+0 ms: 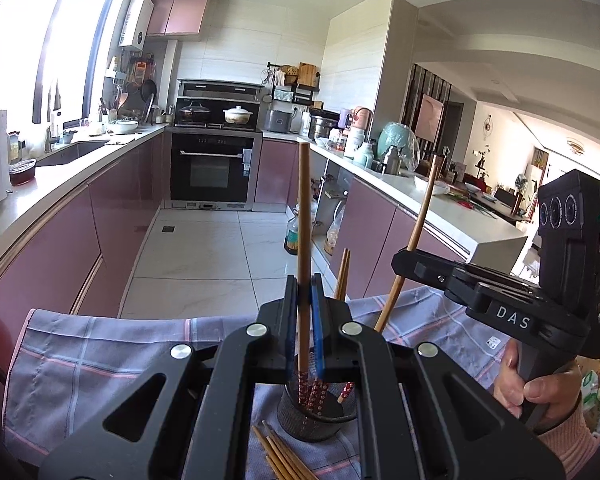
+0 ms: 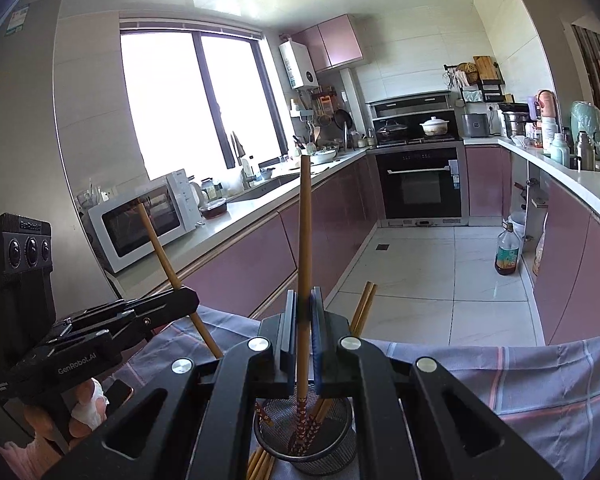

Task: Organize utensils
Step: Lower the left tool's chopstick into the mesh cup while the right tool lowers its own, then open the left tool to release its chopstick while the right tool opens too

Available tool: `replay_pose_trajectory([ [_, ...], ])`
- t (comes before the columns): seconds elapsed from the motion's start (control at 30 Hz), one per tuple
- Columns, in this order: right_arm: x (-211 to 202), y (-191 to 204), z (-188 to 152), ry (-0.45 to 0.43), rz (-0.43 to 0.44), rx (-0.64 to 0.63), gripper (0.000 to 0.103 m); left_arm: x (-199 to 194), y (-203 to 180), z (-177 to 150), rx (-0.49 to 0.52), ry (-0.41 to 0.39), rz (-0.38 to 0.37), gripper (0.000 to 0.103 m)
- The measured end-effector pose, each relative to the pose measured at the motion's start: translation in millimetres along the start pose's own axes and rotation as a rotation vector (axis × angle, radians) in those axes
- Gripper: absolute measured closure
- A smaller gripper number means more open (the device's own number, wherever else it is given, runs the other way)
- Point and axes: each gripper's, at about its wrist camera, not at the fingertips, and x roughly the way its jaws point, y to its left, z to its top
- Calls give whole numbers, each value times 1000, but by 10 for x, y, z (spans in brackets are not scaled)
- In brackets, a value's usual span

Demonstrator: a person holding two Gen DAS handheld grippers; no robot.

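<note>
Chopsticks, one clamped upright in each pair of tongs: left tongs (image 1: 305,300), right tongs (image 2: 304,312), tips lowered into mesh cup (image 2: 304,444) at 6 o'clock, apparently for dropping in.

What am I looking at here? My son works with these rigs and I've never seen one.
No robot: a person holds a two-finger gripper in each hand, each with a fisheye camera looking along its fingers. One picture is from the left gripper, the other from the right gripper; each also shows the other at its edge. Each is clamped on one wooden chopstick, its patterned end down in a black mesh holder. The holder stands on a checked cloth, with loose chopsticks lying beside it. A kitchen with pink cabinets is behind.
</note>
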Motion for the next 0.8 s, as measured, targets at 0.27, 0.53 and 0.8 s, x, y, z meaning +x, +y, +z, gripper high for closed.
replay_pose_trajectory([
  [0.27, 82, -80, -82, 50, -3, 14, 98, 287, 82, -39, 11, 64, 5, 96],
  [0.53, 255, -108, -205, 140, -5, 12, 98, 570, 50, -142, 71, 163, 1, 96],
  [0.8, 491, -202, -277, 227, -15, 44, 96, 832, 90, -233, 84, 244, -28, 95],
])
